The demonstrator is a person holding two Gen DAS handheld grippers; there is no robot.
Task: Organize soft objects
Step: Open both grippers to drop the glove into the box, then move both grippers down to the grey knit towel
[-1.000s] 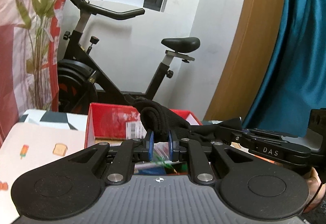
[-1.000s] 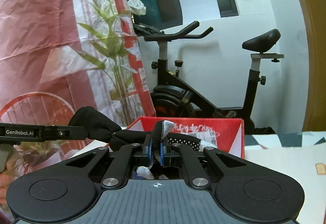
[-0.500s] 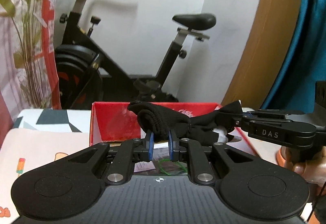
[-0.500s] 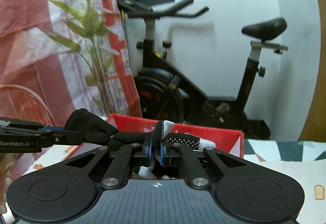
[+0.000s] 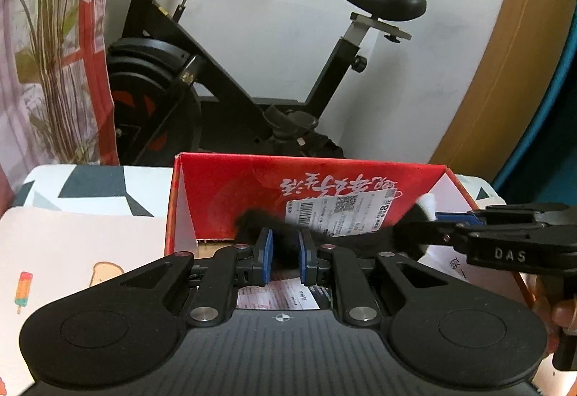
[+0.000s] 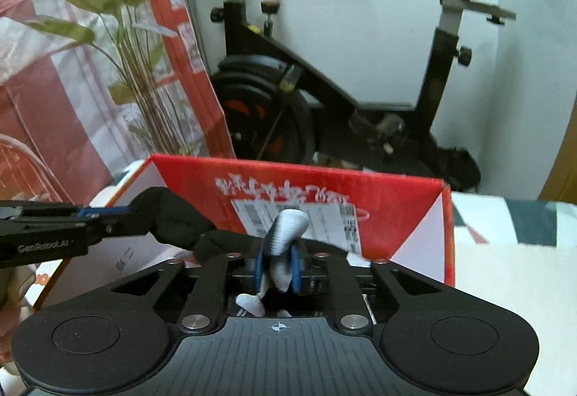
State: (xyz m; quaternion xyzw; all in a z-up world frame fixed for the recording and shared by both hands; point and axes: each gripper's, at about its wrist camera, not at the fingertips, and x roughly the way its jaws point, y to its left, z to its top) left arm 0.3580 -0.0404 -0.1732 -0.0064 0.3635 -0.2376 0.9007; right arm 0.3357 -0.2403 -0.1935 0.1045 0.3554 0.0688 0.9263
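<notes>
Black sock [image 5: 281, 234] is stretched between both grippers, held in the air over the open red cardboard box [image 5: 252, 187], not lying in it. Its black end is bunched between the blue pads of the left gripper [image 5: 283, 257]; in the right wrist view the same black bundle [image 6: 173, 219] sticks out of the left gripper [image 6: 104, 216] coming in from the left edge. The sock's grey-white striped end [image 6: 285, 234] pokes up between the blue pads of the right gripper [image 6: 276, 268], and a white bit hangs below them. Both claws are clamped on the sock, left on the black end, right on the striped end. In the left wrist view the right gripper [image 5: 438, 221] reaches in from the right edge, marked DAS, with a white tip of sock at its fingertips.

The box stands on a table [image 5: 72, 244] covered with a pale cloth printed with toast and ice-lolly pictures, towards the table's far edge. A white shipping label [image 5: 346, 212] with barcode is stuck on the box's inner far wall, under white lettering. Papers lie on the box floor; details too small to tell.

Behind the table stands a black exercise bike [image 5: 223, 71] against a white wall. A red and white plant-print curtain [image 6: 72, 71] hangs at the left. Teal curtain [image 5: 555, 107] and a wooden panel at the right.
</notes>
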